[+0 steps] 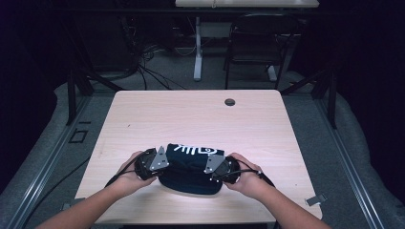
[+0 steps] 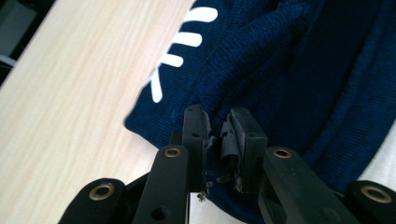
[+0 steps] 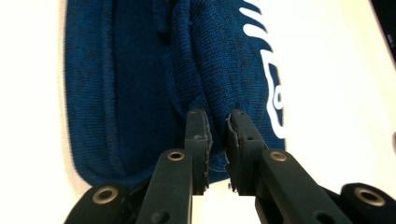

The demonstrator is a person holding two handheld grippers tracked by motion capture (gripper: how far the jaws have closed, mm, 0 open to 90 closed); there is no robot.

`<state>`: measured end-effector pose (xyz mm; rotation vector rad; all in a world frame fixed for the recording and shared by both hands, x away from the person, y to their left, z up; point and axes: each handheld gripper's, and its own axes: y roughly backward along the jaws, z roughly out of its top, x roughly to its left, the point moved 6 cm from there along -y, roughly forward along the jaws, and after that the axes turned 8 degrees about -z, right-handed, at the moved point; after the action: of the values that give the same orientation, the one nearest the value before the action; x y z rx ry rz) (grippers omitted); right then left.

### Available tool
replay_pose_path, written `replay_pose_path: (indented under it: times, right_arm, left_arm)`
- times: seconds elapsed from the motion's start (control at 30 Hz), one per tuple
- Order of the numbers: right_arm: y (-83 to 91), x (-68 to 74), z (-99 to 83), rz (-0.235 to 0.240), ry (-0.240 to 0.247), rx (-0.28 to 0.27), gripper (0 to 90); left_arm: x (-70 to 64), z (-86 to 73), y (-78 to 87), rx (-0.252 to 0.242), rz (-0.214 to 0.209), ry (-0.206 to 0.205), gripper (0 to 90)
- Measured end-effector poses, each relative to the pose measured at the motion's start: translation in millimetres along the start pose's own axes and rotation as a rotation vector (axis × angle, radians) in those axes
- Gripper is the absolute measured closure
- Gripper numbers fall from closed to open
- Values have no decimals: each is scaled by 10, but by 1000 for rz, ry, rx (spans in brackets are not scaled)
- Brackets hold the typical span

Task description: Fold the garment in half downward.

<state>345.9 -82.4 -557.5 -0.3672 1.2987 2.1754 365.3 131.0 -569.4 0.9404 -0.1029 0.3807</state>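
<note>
High view: navy knit garment (image 1: 191, 169) with unreadable white print lies near the table's (image 1: 143, 114) front edge, long axis left-right, left gripper (image 1: 160, 161) and right gripper (image 1: 214, 164) at its ends; left gripper view: jaws pinch a fabric fold (image 2: 219, 126); right gripper view: jaws likewise clamp knit (image 3: 217, 116).

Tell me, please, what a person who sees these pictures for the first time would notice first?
The eye goes first to the dark blue knitted garment with white lettering, lying folded near the front edge of the pale wooden table. Next, the left gripper and the right gripper pinch its two opposite ends, each shut on a fold of the fabric. Behind the table, a dark chair stands on the floor.
</note>
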Motion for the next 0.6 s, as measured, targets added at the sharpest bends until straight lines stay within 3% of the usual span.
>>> replay_pose_path:
  times: [0.17,0.6]
  right_arm:
    - [-28,115,-43,24,-23,4,791]
    - [-43,258,-101,49,-65,-5,791]
  left_arm:
    - [-68,-71,-28,-5,-24,6,775]
    - [-172,-167,-52,-11,-67,8,764]
